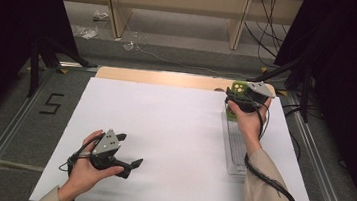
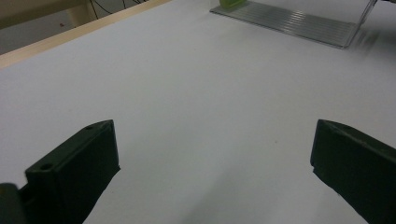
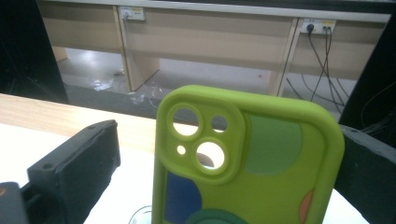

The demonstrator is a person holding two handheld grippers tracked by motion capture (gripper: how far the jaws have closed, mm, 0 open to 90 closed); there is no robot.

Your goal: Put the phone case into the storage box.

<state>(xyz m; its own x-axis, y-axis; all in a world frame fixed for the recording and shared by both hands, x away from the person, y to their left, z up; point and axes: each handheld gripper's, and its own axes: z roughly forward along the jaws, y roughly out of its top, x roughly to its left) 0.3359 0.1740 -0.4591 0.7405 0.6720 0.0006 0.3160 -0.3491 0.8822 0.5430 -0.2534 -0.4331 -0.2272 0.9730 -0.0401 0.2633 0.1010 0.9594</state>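
High view: right claw (image 1: 237, 97) at upper right of frame, over the far end of a clear ribbed stand (image 1: 236, 147), a green phone case (image 1: 238, 89) upright between its jaws. Left claw (image 1: 128, 151) at lower left, idle on the white tabletop (image 1: 173, 130), jaws spread and empty.

Left gripper view: bare sheet ahead, stand at top right, wood edge at upper left.

Right gripper view: case (image 3: 243, 158) centre frame, left jaw clear of it, right jaw hidden behind its edge; grip apparently released. Best backed straight off without nudging the case. Tabletop's far edge close behind; open room toward frame centre.
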